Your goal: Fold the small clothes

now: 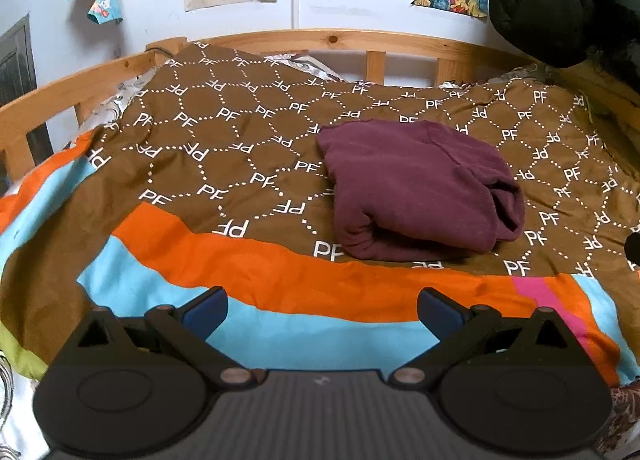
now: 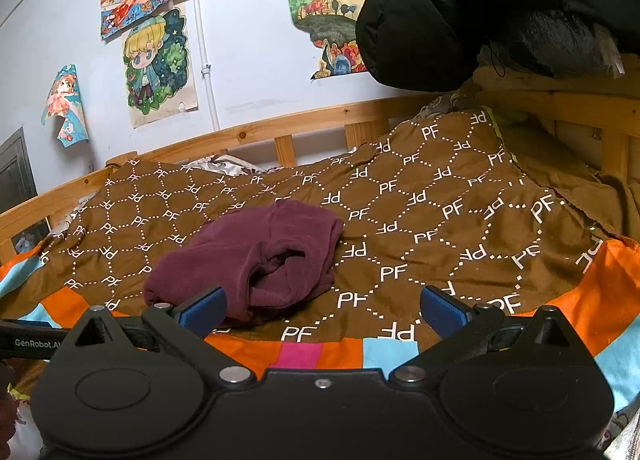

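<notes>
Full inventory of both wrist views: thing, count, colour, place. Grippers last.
garment: 1, maroon, folded, mid-blanket
blanket: 1, brown with white PF print, orange and blue border, covers bed
bed rail: 1, light wood, behind blanket
drawings: several, multicoloured, on wall
padded coat: 1, black, upper right, above the bed's corner
pipe: 1, white, vertical on wall
left gripper: black, blue pads, open, near blanket edge
right gripper: black, blue pads, open, empty

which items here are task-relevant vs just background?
Job:
maroon garment, folded on the bed
left gripper, open
right gripper, open

Lying about:
patterned bedspread
black jacket
wall drawings
wooden bed rail
</notes>
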Motion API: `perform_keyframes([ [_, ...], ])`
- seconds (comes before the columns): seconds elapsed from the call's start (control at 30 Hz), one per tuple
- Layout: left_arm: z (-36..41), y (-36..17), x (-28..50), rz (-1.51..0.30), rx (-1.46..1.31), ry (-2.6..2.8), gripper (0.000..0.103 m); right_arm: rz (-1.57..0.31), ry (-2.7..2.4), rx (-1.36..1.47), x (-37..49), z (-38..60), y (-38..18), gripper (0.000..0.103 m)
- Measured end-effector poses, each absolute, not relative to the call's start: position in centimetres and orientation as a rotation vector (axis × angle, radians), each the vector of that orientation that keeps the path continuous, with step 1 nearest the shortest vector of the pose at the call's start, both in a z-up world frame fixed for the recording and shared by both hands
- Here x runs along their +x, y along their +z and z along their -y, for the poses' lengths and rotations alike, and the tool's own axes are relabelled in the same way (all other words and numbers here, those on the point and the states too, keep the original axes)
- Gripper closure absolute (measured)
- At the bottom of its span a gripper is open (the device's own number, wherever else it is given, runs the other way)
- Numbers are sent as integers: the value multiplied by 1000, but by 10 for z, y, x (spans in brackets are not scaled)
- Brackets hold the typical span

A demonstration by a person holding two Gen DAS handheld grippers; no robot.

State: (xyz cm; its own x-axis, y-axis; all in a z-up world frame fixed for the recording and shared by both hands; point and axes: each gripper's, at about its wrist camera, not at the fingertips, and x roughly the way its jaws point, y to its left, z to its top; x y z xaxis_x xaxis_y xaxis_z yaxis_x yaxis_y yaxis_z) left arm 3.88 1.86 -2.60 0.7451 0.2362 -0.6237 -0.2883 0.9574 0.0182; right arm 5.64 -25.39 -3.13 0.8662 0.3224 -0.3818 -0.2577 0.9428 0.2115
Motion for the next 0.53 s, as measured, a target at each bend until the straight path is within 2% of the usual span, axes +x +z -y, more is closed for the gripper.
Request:
perform_keyframes([
  [0.53,-18,-28,39,-679,-59,280,0,-425,308,149,56,253,-33,1],
])
